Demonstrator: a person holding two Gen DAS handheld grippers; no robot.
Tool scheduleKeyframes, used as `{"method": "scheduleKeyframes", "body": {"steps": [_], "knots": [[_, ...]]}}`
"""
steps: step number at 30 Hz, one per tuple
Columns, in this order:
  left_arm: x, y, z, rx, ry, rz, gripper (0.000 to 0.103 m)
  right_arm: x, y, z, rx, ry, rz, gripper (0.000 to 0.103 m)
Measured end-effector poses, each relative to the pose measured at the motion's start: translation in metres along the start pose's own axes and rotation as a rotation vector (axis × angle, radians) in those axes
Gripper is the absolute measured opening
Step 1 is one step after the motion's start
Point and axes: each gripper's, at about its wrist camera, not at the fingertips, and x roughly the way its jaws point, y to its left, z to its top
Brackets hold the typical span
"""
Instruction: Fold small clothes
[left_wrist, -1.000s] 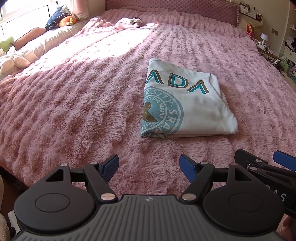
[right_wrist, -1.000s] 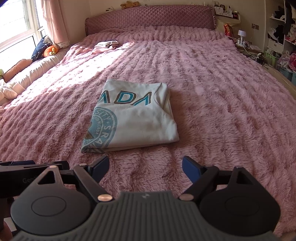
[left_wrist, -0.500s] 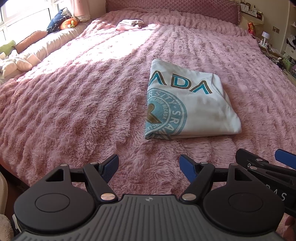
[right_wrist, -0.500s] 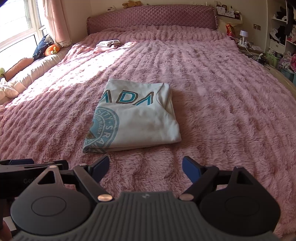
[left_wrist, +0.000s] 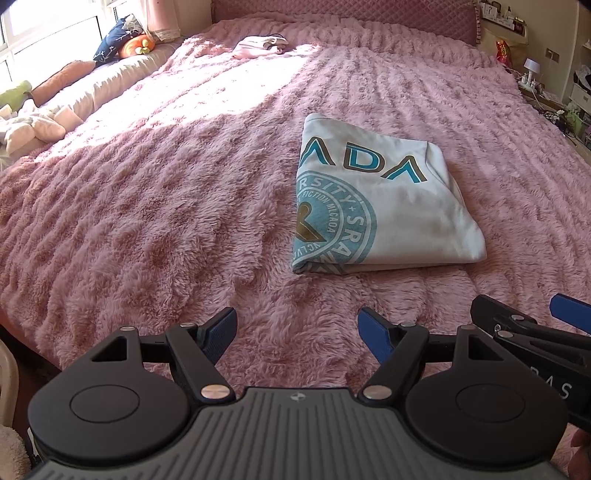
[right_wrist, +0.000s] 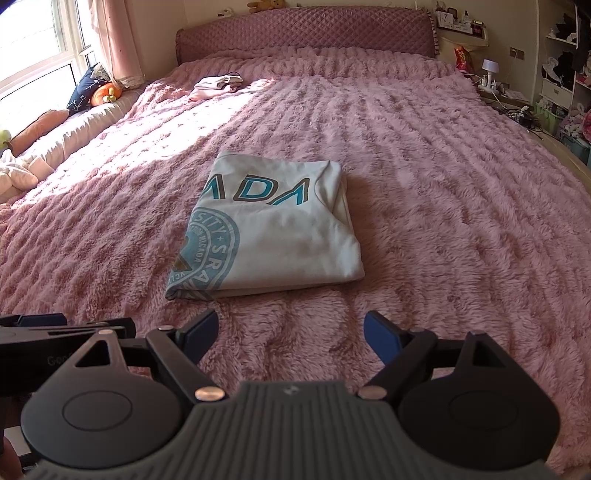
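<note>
A folded white T-shirt (left_wrist: 384, 206) with teal print lies flat on the pink fuzzy blanket (left_wrist: 155, 206), right of center in the left wrist view. The left gripper (left_wrist: 296, 334) and right gripper (right_wrist: 290, 332) sit at the bottom of their frames, jaws spread wide and empty, short of the shirt. Another small garment (right_wrist: 216, 83) rests at upper left.
</note>
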Motion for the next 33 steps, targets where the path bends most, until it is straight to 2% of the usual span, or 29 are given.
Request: {"method": "scheduleKeyframes", "body": {"steps": [33], "knots": [[0.0064,0.0007,-0.0015,0.003,0.009,0.026,0.087,0.0097,-0.0007,-0.0025,0.004,0.033,0.002,0.082]]}}
